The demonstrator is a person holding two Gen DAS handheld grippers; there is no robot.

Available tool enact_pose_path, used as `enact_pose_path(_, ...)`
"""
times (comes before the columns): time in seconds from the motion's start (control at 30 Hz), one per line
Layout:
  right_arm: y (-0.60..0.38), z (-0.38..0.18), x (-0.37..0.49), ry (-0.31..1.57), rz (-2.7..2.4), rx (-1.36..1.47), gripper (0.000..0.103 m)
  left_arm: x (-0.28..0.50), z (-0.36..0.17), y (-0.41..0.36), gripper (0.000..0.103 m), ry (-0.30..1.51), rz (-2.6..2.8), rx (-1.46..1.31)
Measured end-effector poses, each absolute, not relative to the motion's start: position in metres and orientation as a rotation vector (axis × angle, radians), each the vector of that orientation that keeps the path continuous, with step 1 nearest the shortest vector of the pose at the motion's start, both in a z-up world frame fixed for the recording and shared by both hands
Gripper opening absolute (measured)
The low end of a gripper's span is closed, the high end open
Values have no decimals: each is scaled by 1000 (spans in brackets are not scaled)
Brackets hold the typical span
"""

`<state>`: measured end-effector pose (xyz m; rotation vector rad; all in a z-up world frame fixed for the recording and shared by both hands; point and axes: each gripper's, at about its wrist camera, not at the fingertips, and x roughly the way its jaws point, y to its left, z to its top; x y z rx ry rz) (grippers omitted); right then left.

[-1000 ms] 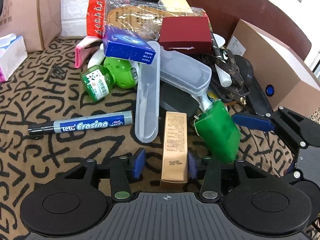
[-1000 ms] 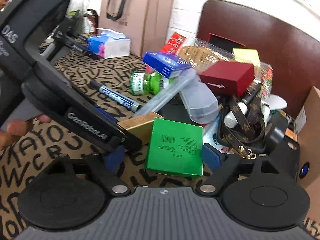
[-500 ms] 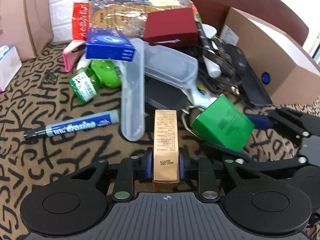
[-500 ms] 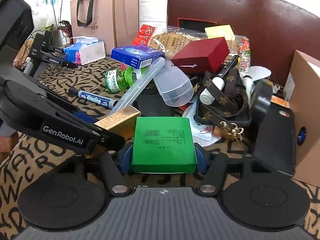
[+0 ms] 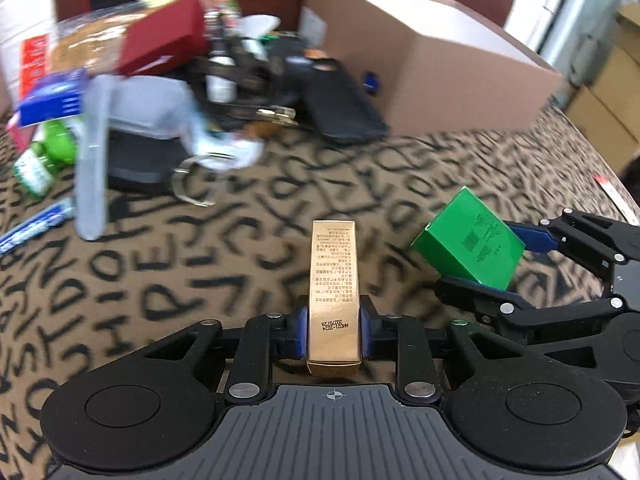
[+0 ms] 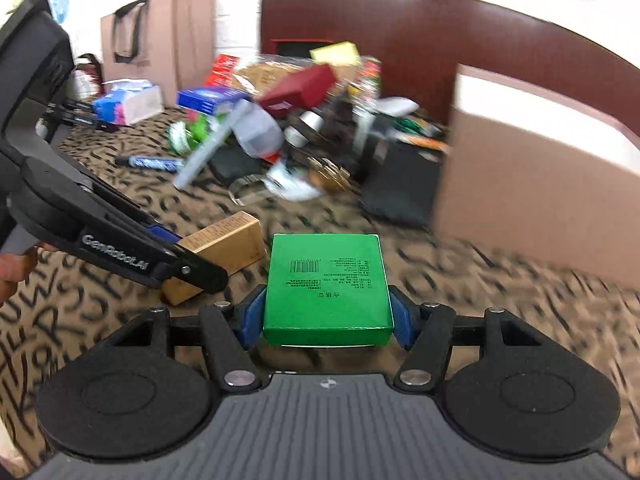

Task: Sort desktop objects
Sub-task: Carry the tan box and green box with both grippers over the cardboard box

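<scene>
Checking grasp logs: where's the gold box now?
Left wrist view, centre: the gold box is clamped in the left claw, with the green box to its right.

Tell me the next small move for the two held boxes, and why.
Probably carry both toward the open cardboard box ahead. The left gripper is shut on the gold box, the right gripper on the green box, both lifted away from the pile.

A cardboard box (image 5: pixel 432 76) stands right of the clutter pile (image 5: pixel 160 92) on the tablecloth (image 5: pixel 248 216).
</scene>
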<state>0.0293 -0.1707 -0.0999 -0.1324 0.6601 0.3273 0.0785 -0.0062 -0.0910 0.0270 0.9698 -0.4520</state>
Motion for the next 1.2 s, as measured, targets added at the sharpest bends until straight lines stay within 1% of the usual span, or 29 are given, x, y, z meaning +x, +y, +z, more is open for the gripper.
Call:
enact_pose_path(0.03,-176,-101,24,665,317,-120,67,76,-91,-12,26,972,-454,38)
enact_pose_path(0.07,-181,-103,20,669,308,-111,67,74,-91,-18,44,972,-449,49)
enact_pose_path(0.13,-187,-108,13,681,294,-107,67,73,-90,-24,45,967,-430,62)
enact_pose_path(0.2,-190,-111,10,683,282,-102,67,76,-89,-28,49,971,-414,50)
enact_pose_path(0.27,-192,-112,8,677,278,-90,67,78,-89,-31,50,975,-399,41)
enact_pose_path(0.33,-192,-112,8,667,281,-85,67,80,-89,-35,50,975,-392,58)
enact_pose_path(0.37,-192,-111,8,664,283,-85,67,81,-90,-37,42,974,-388,73)
enact_pose_path(0.4,-192,-111,8,661,285,-85,67,80,-89,-38,32,973,-382,89)
enact_pose_path(0.47,-192,-111,8,660,286,-85,67,81,-89,-39,30,978,-386,98)
enact_pose_path(0.53,-193,-112,9,660,289,-82,67,82,-90,-40,31,983,-380,96)
enact_pose_path(0.57,-193,-112,9,663,289,-79,67,83,-90,-40,42,982,-379,93)
enact_pose_path(0.73,-193,-115,10,676,280,-76,67,84,-92,-45,43,974,-378,106)
enact_pose_path(0.8,-192,-116,10,681,275,-79,67,84,-92,-49,36,969,-380,129)
enact_pose_path(0.97,-191,-121,14,701,262,-83,67,85,-94,-52,39,965,-371,131)
enact_pose_path(1.03,-190,-122,14,700,259,-84,67,83,-93,-55,34,958,-366,147)
enact_pose_path(1.07,-190,-122,15,699,258,-82,66,82,-92,-56,26,955,-361,153)
enact_pose_path(1.1,-191,-122,15,700,257,-78,66,82,-91,-57,24,957,-362,153)
enact_pose_path(1.2,-194,-119,14,699,259,-56,66,80,-84,-59,23,975,-399,114)
